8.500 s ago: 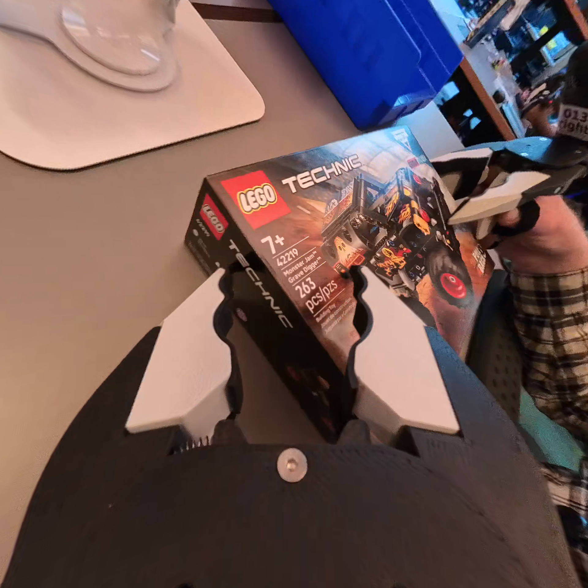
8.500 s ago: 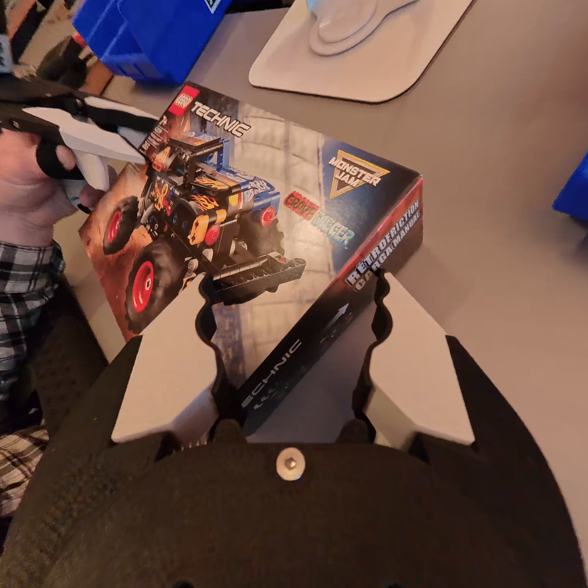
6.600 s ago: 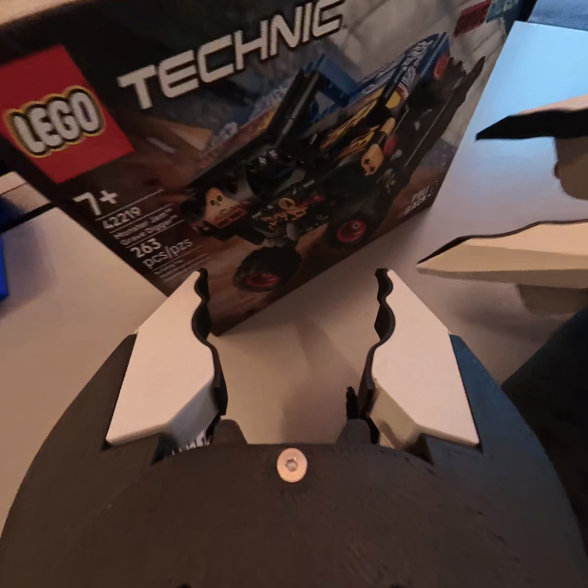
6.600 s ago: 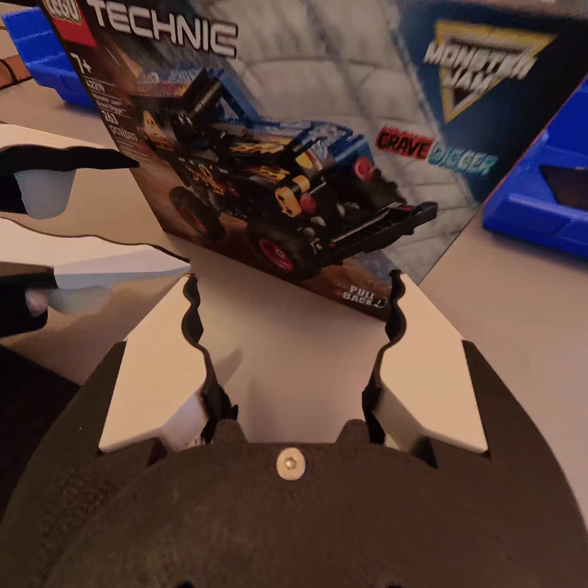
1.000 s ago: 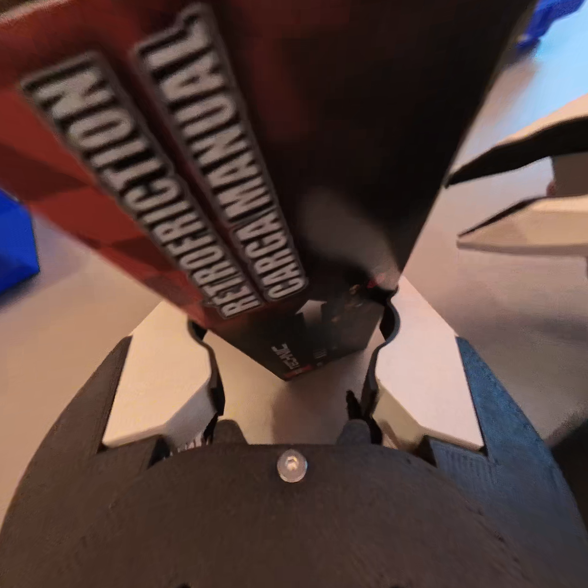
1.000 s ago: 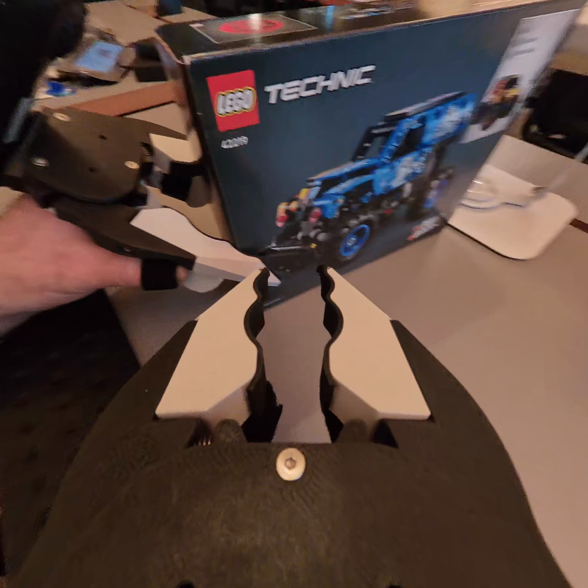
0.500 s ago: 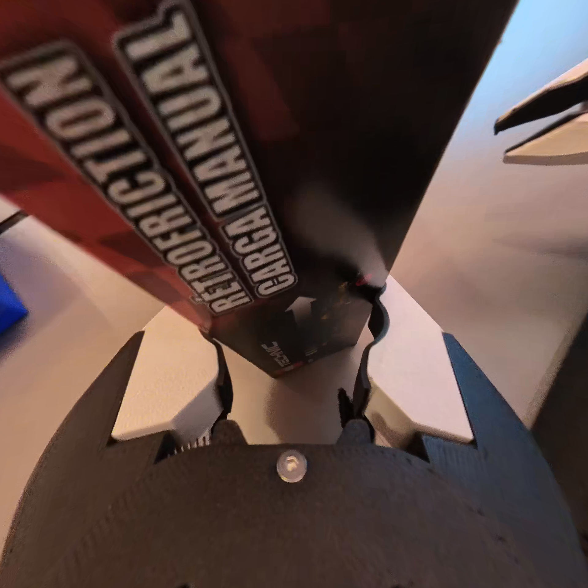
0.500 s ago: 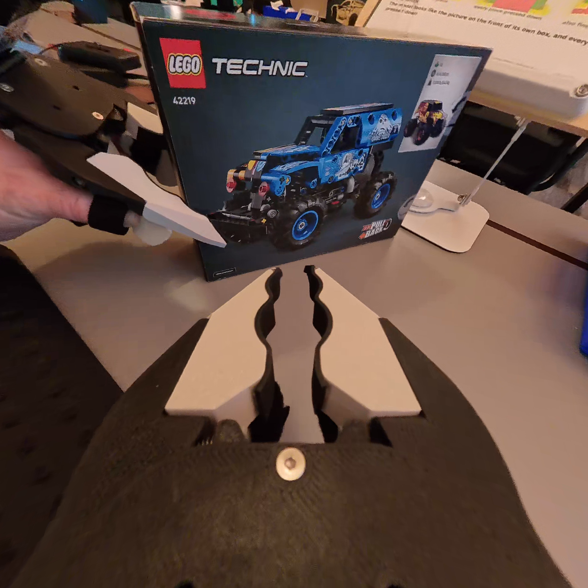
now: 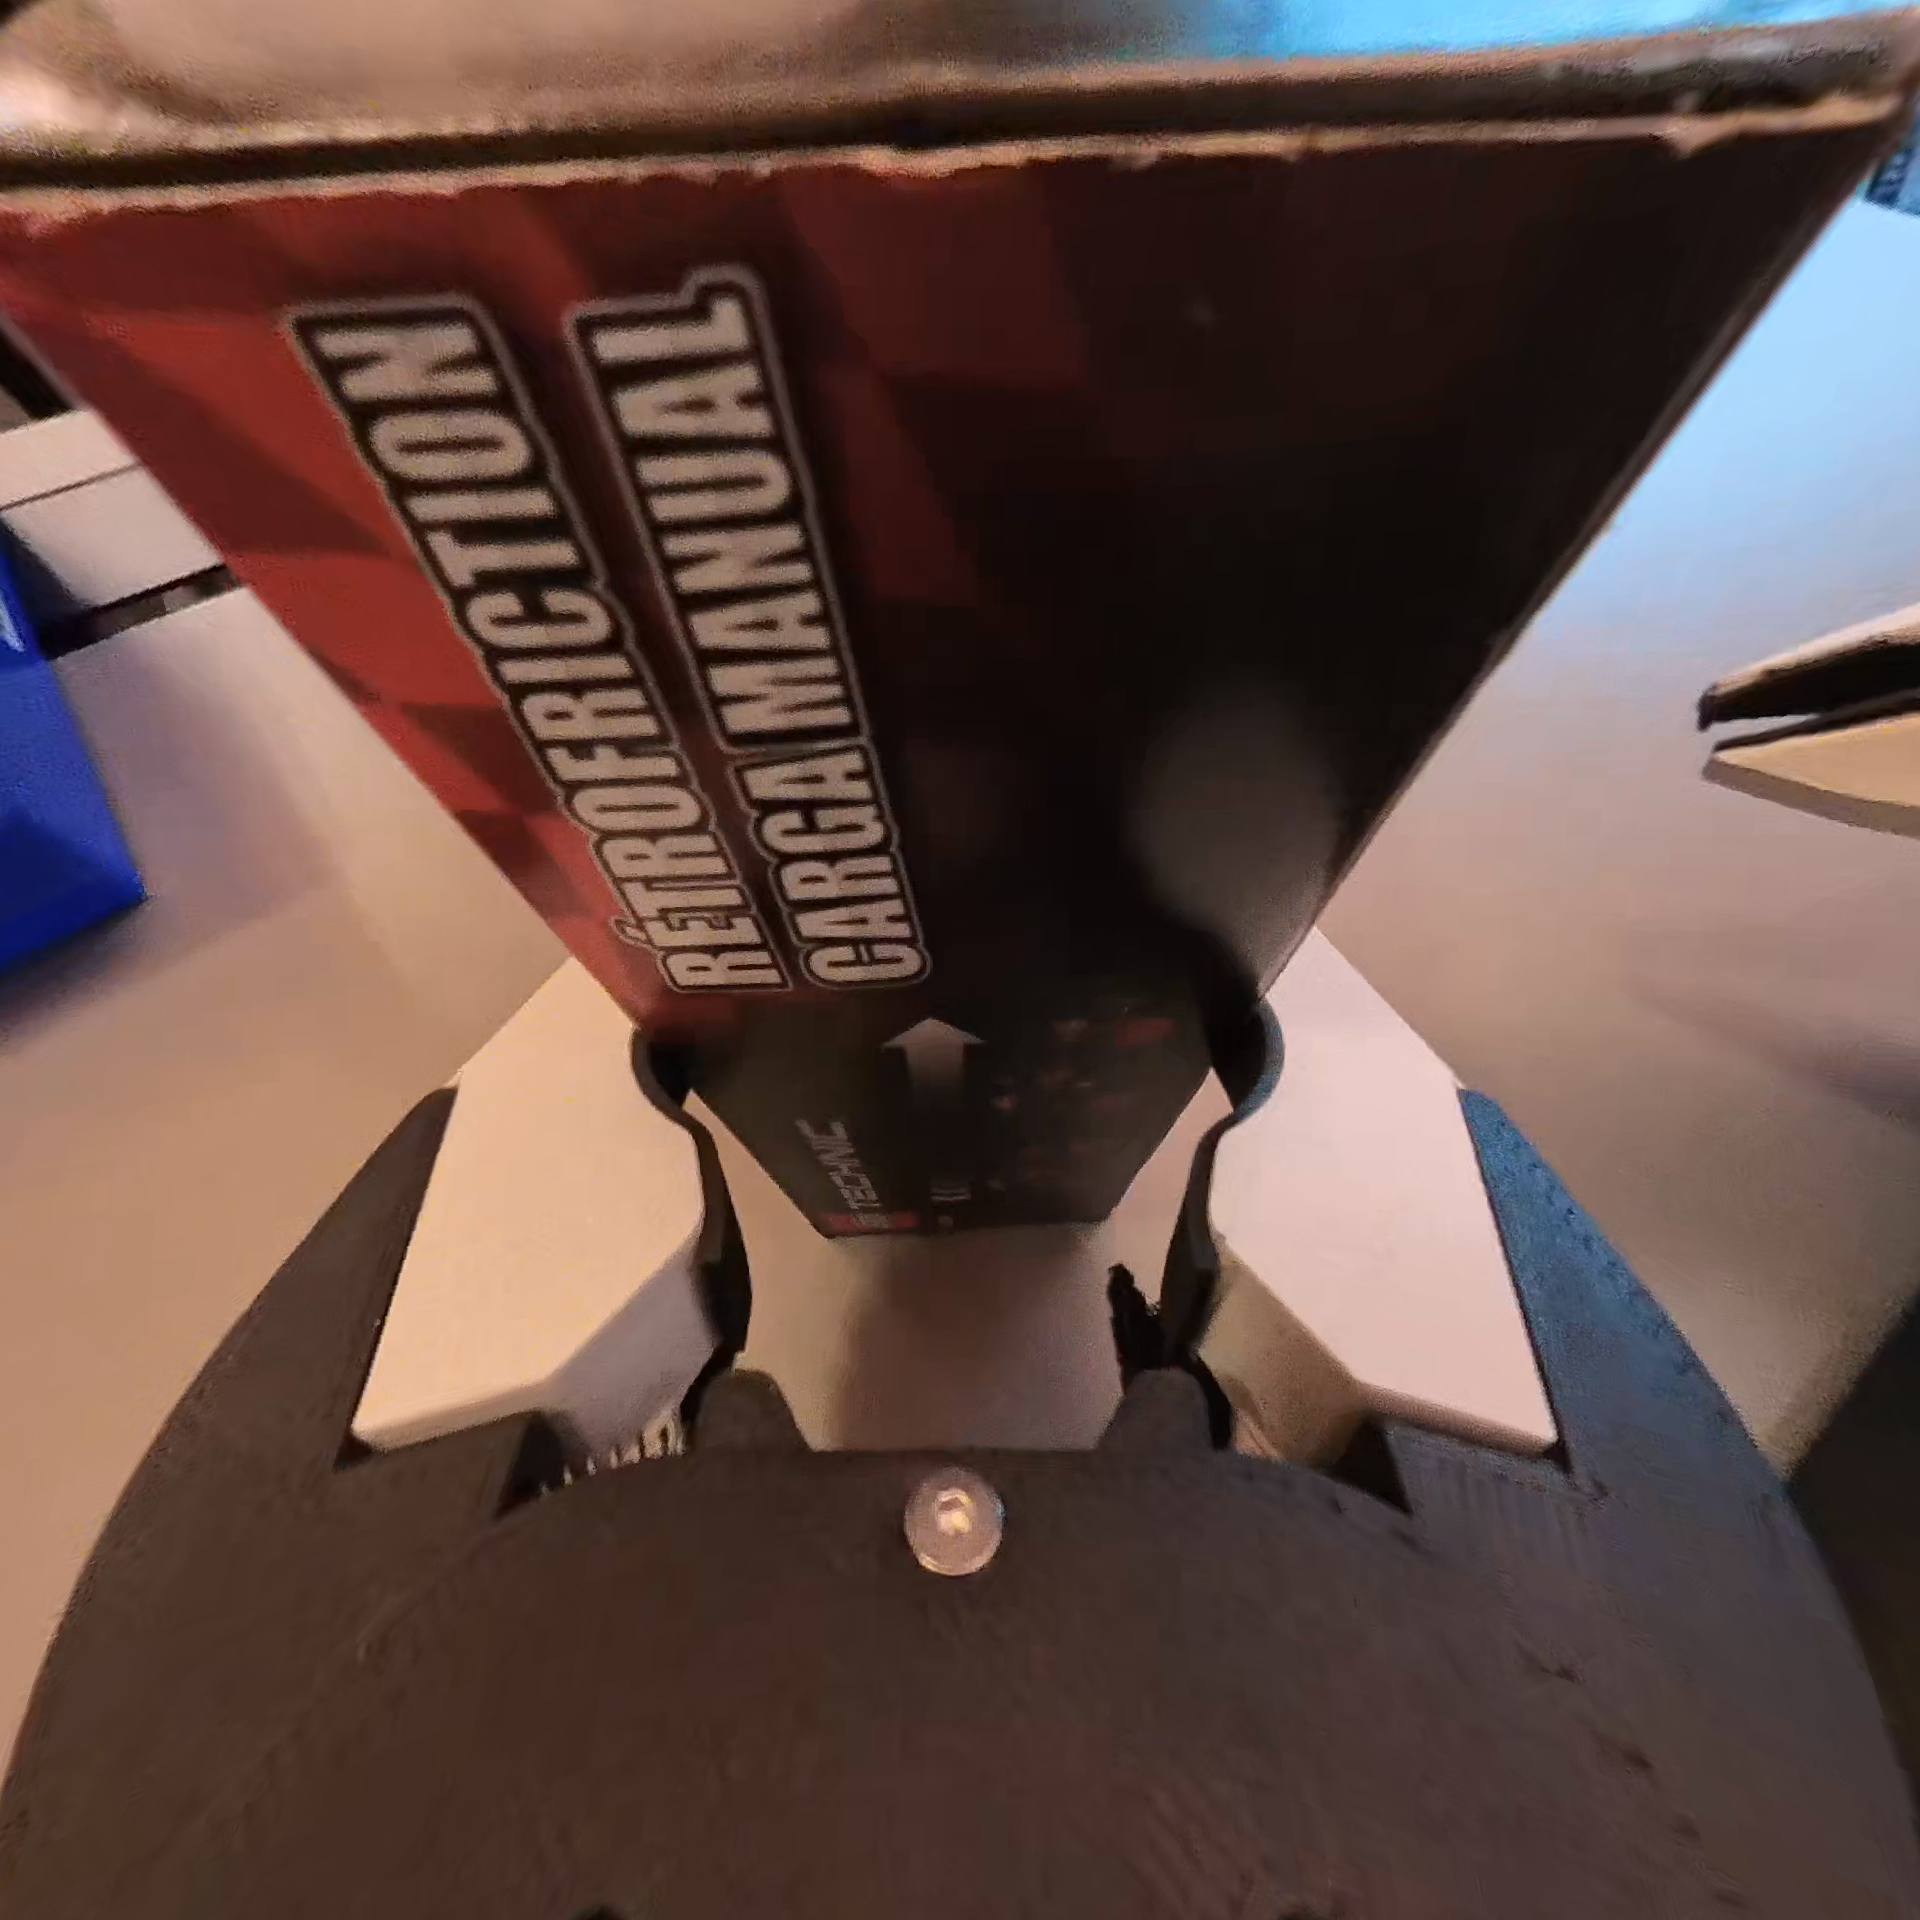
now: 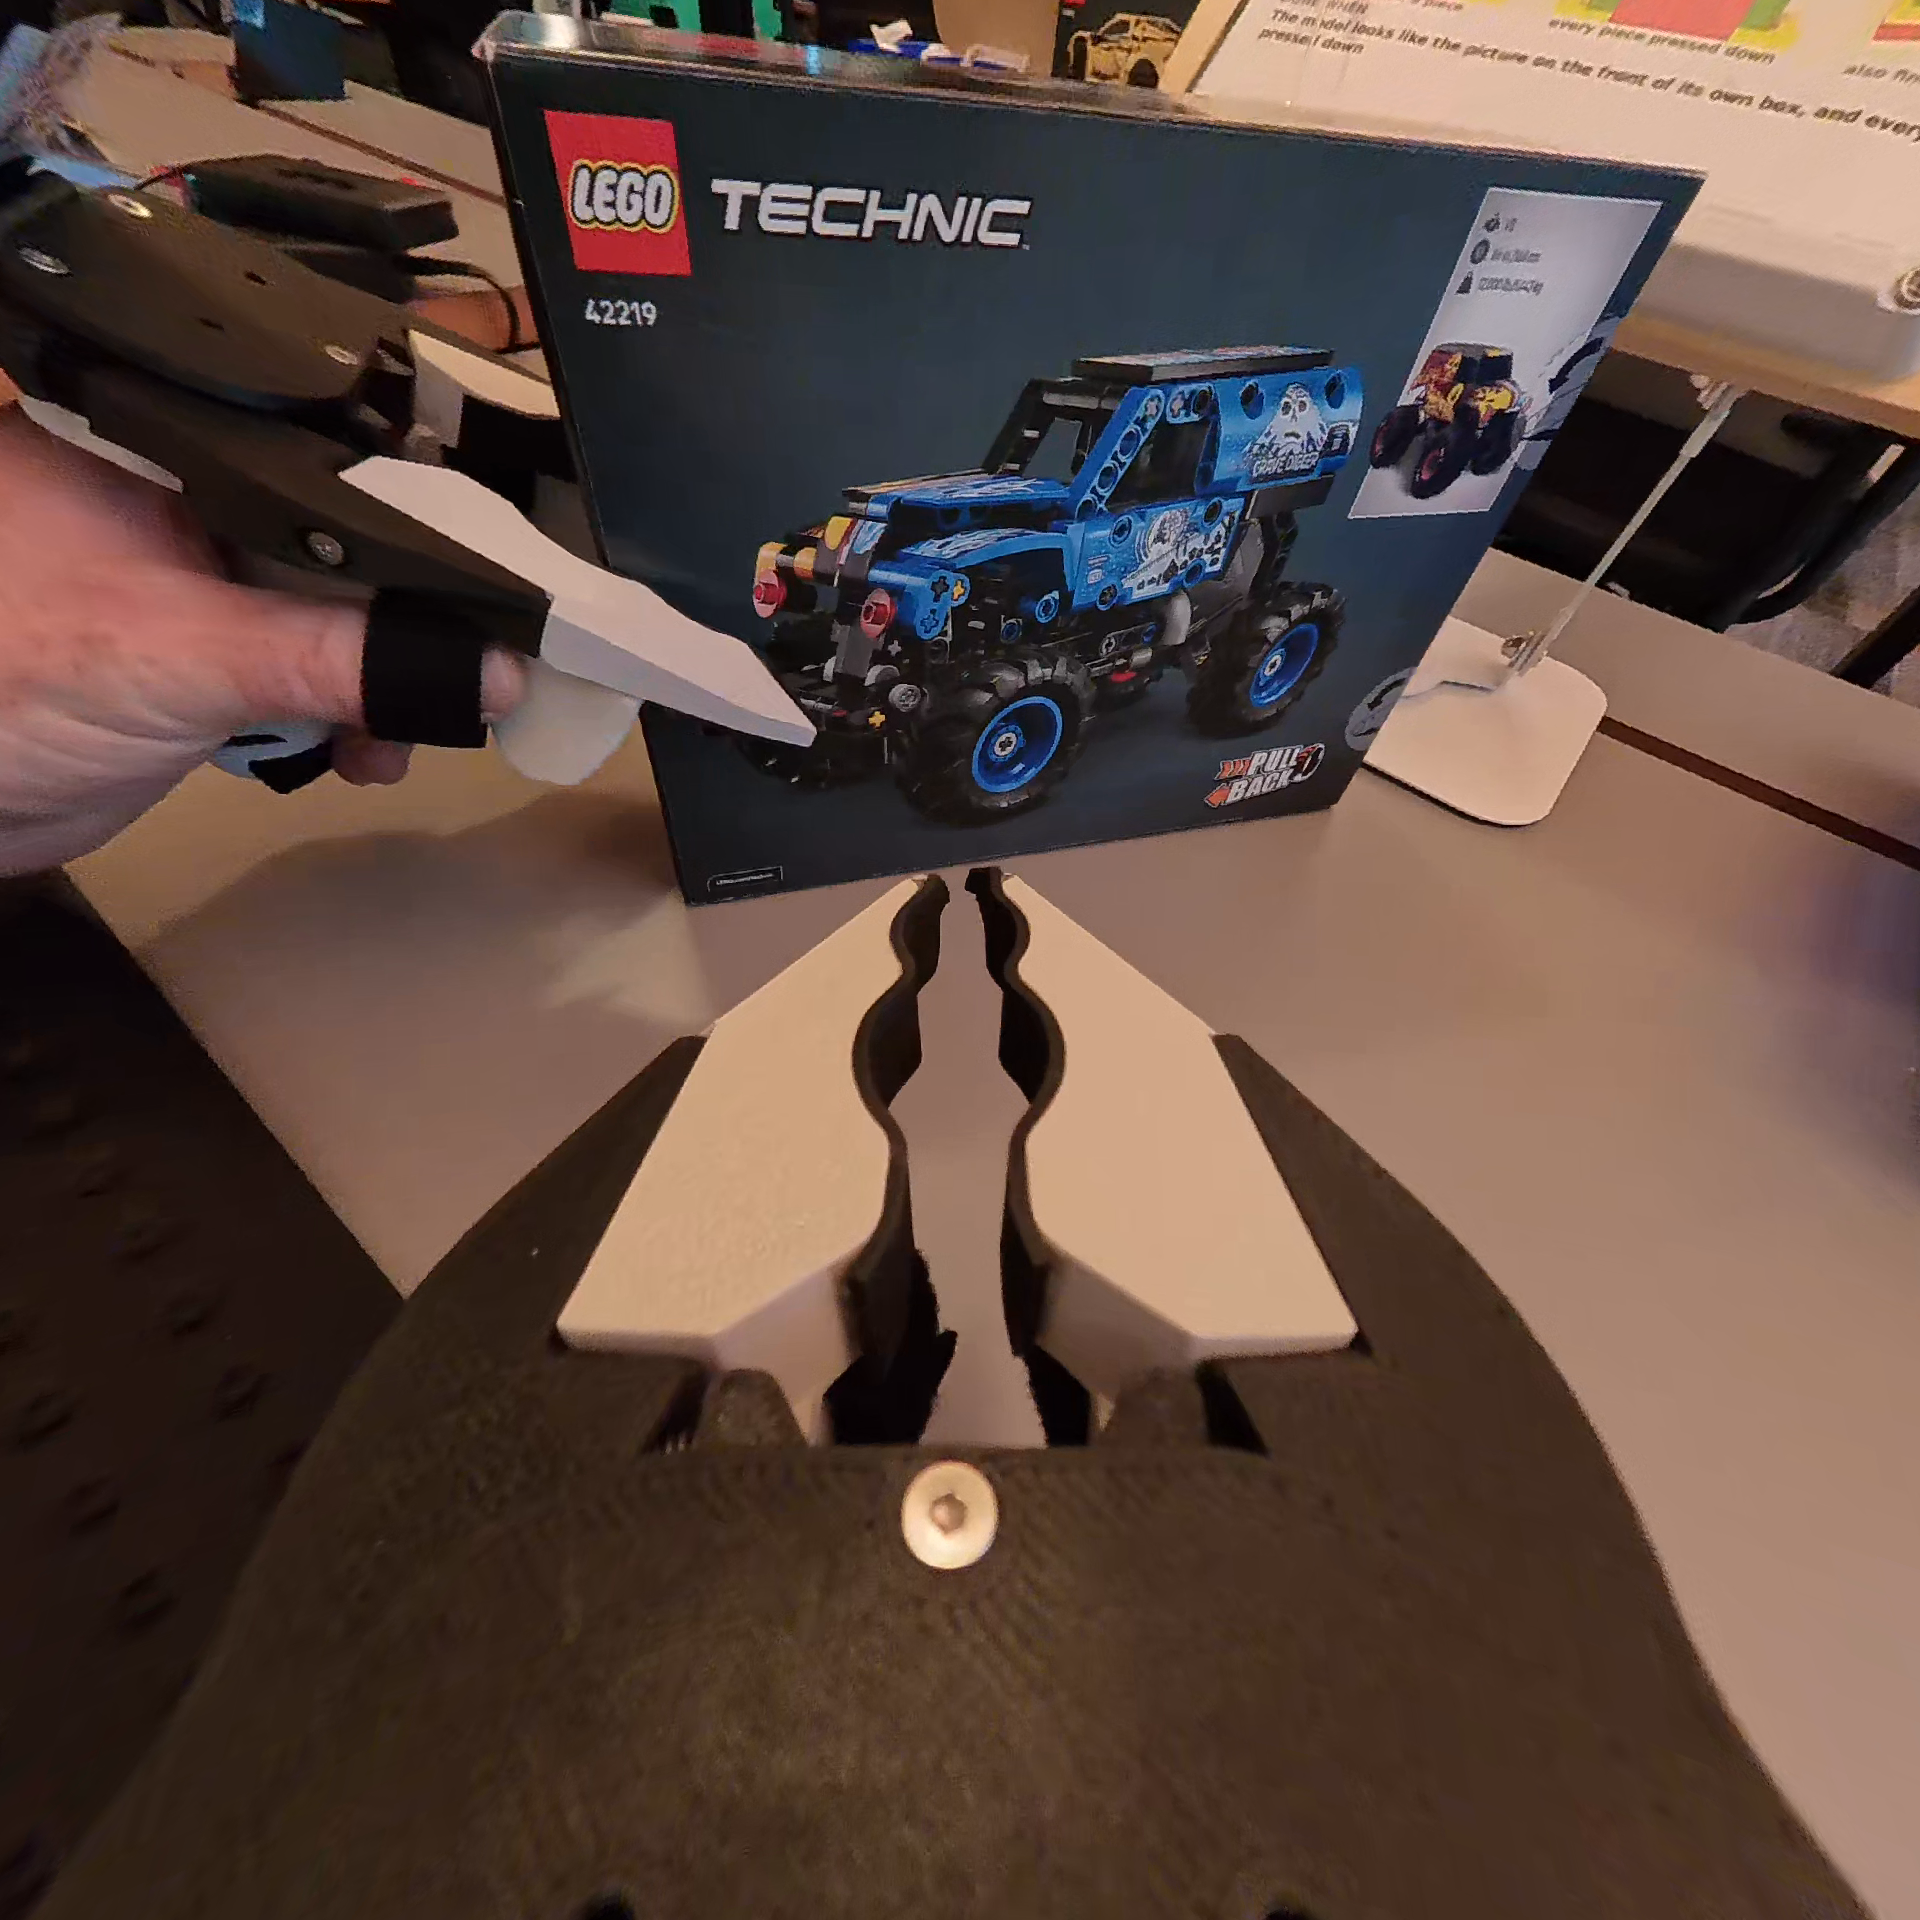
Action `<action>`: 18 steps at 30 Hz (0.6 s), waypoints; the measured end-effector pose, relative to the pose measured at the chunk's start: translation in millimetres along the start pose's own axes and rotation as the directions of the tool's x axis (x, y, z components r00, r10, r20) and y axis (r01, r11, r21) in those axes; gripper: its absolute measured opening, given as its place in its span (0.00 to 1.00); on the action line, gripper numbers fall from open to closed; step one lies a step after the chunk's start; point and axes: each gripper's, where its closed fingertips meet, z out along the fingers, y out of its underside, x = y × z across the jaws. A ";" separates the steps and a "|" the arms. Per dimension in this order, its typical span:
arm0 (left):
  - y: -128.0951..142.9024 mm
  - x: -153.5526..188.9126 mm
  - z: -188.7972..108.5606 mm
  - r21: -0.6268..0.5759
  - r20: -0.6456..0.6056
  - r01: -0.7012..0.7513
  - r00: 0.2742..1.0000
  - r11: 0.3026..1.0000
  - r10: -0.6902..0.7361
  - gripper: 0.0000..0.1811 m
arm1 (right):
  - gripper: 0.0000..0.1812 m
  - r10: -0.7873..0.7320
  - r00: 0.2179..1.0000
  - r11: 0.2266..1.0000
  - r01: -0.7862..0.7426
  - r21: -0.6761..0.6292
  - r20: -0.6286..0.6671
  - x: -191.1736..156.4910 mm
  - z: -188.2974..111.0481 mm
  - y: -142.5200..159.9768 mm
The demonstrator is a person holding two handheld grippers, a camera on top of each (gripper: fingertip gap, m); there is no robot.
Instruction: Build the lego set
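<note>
The lego box (image 10: 1039, 468) stands upright on the grey table (image 10: 1558, 1143), its blue-truck face towards my right gripper. My left gripper (image 9: 951, 1049) is shut on the box's red and black end (image 9: 935, 520), one finger on each side. In the right wrist view a hand (image 10: 125, 644) holds the left gripper, and its near finger (image 10: 623, 634) lies across the box's left edge; the far finger is hidden behind the box. My right gripper (image 10: 956, 883) is shut and empty, with its tips just short of the box's bottom edge. It also shows in the left wrist view (image 9: 1829, 738).
A white stand base (image 10: 1486, 748) with a clear rod sits right of the box. A blue bin (image 9: 52, 779) is at the left in the left wrist view. A dark perforated surface (image 10: 156, 1247) lies beyond the table's near-left edge. Clutter fills the benches behind.
The box went from lying flat, to standing, to turned with its blue-truck face to the right gripper. The left gripper closed on its end. The right gripper's fingers closed.
</note>
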 end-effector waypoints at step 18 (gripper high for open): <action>-8.6 -18.8 32.4 -0.086 -0.443 -0.279 0.870 0.956 0.215 0.55 | 0.00 0.089 0.984 0.995 -0.082 0.053 -0.151 8.3 -5.9 0.1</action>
